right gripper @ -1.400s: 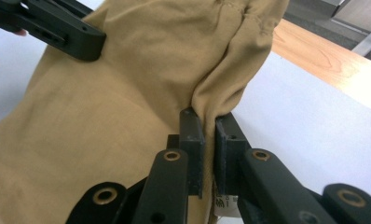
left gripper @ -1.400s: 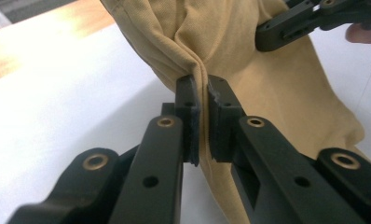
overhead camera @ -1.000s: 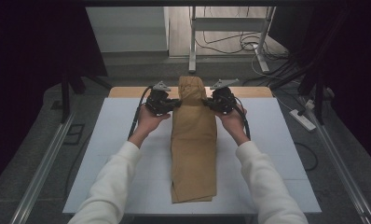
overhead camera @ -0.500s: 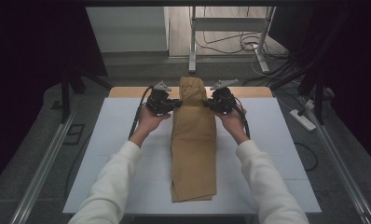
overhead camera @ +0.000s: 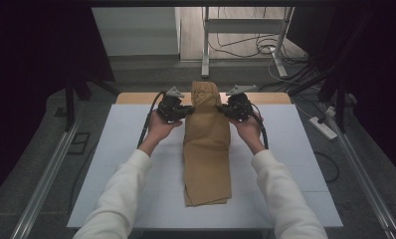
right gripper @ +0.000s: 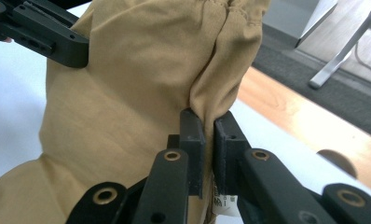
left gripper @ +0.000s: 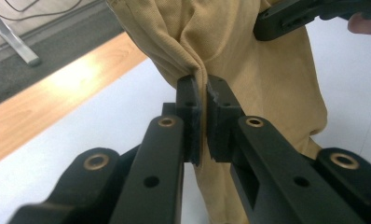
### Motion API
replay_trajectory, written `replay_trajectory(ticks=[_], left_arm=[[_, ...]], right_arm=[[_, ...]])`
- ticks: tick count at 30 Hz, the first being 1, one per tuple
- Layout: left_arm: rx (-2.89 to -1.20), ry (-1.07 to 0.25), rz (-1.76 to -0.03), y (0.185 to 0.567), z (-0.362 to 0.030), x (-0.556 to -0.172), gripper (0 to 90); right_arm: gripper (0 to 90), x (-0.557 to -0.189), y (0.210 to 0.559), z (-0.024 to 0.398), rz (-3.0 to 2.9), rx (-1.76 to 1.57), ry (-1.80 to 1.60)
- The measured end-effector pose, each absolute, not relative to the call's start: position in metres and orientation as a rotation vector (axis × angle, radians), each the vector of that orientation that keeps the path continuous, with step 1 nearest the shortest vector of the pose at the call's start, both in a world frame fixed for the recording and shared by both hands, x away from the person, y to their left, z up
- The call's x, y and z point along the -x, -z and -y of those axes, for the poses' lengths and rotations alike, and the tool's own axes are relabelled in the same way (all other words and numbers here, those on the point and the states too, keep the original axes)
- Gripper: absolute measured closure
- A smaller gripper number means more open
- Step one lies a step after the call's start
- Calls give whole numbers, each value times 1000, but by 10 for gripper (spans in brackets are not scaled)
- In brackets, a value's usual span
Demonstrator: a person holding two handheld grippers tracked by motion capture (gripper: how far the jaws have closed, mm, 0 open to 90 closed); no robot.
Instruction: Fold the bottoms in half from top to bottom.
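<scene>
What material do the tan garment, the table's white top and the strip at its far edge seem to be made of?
Tan garment: likely woven cotton, matte; fine weave, soft folds, a stitched hem.
White top: smooth, matte, perhaps a laminate board or mat; its seams are faint.
Far strip: looks like wood or veneer, slightly glossy; it shows grain and glare in the left gripper view.

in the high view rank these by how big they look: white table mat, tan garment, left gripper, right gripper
1. white table mat, by far the largest.
2. tan garment, a long strip down the middle of it.
3. left gripper and right gripper: they look about the same size, so no ranking between them. Each has its jaws shut on the garment.
</scene>
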State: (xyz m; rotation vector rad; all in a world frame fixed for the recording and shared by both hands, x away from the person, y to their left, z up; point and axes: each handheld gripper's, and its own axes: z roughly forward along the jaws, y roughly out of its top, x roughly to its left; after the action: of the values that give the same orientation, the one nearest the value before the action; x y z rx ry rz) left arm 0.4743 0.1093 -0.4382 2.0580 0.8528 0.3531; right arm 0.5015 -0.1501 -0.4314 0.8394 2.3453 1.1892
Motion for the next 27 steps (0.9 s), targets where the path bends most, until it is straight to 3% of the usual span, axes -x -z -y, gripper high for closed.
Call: replay_trajectory(ticks=[27], left_arm=[[-2051,-292,-847,466,-115,-458,842]], right_arm=[[835,-488,456,151,-2394,-854,-1214]])
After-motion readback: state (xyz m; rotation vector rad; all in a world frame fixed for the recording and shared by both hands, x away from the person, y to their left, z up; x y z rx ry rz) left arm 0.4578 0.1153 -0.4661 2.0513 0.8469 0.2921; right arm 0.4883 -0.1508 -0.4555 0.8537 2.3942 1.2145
